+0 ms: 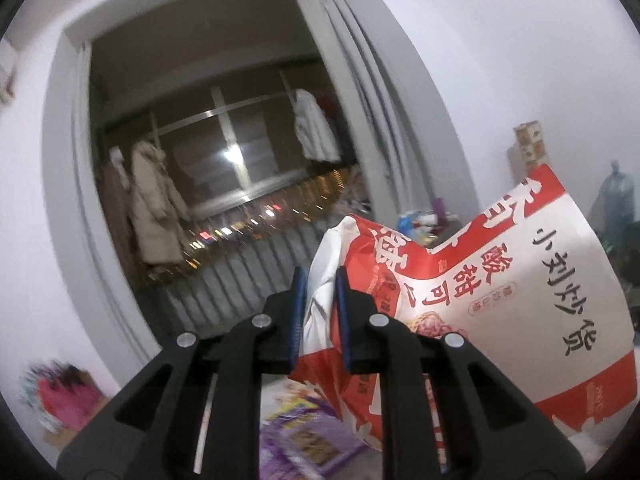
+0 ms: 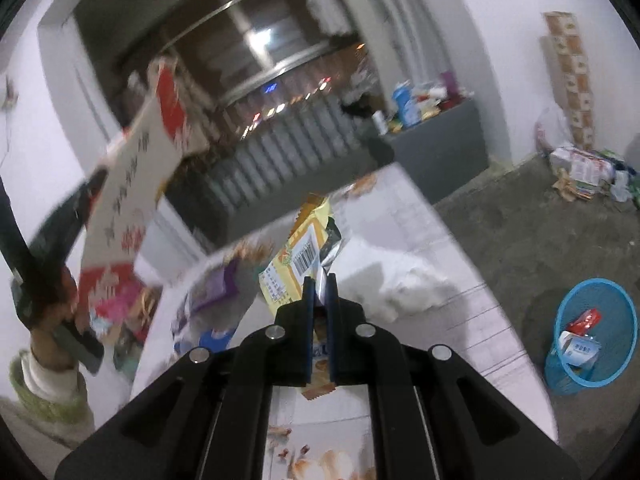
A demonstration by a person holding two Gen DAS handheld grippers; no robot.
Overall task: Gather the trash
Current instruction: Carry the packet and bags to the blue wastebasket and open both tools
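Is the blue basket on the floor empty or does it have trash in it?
It has trash in it: the blue basket holds a red wrapper and a white carton, well below its rim.

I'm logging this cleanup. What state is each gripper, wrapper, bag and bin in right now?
left gripper: shut on the red-and-white bag
red-and-white bag: held up, crumpled
right gripper: shut on the yellow wrapper
yellow wrapper: held, opened
blue basket: upright on the floor, holding some trash
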